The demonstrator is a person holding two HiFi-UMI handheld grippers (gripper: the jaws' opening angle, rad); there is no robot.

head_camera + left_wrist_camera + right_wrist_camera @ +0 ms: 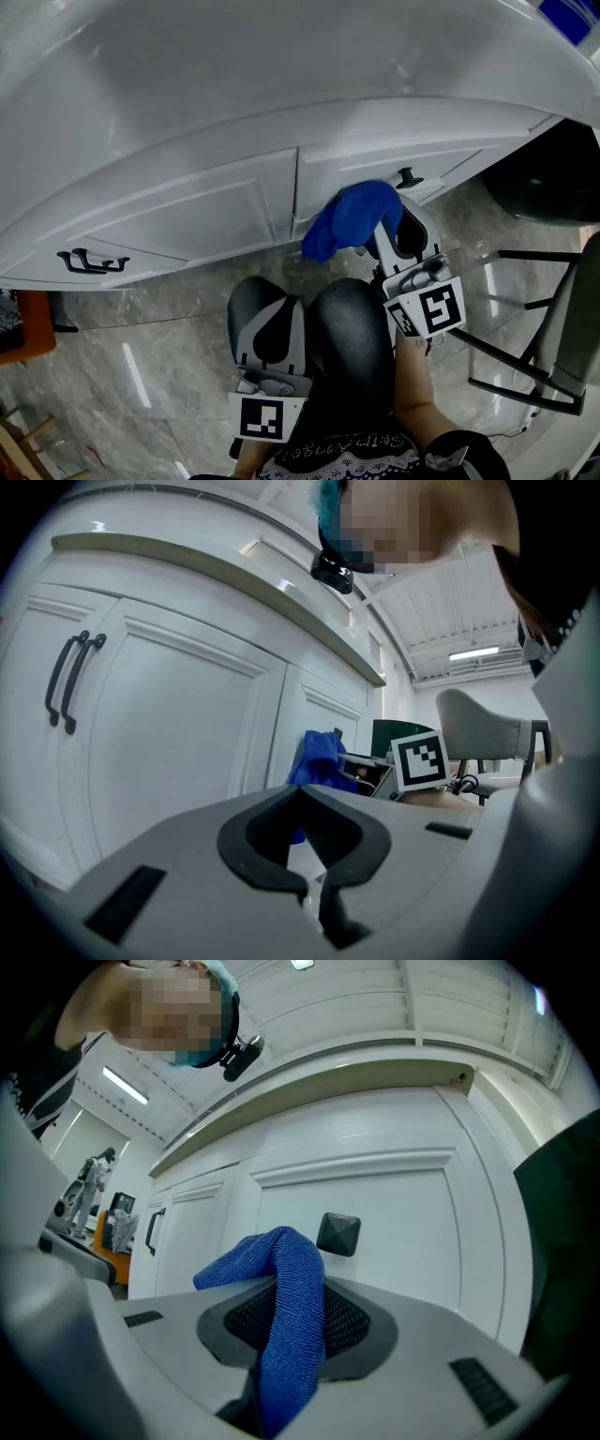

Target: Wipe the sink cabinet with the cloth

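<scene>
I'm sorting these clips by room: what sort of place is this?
Probably an indoor kitchen or washroom. A run of white cabinet doors with black handles sits under an overhanging white counter, above a glossy marble-look tile floor. The right tool grips a blue cloth.

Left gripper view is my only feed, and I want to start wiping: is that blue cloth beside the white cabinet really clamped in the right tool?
Observer: Yes; the right gripper view shows the right tool shut on the blue knitted cloth, which runs down between its jaws.
Operator: What faces it?
Observer: A white panelled cabinet door, with a black square knob just beyond the cloth.
Operator: Where's my left tool?
Observer: The head view shows the left tool low beside the person's dark-clad knee, not touching the white sink cabinet.
</scene>
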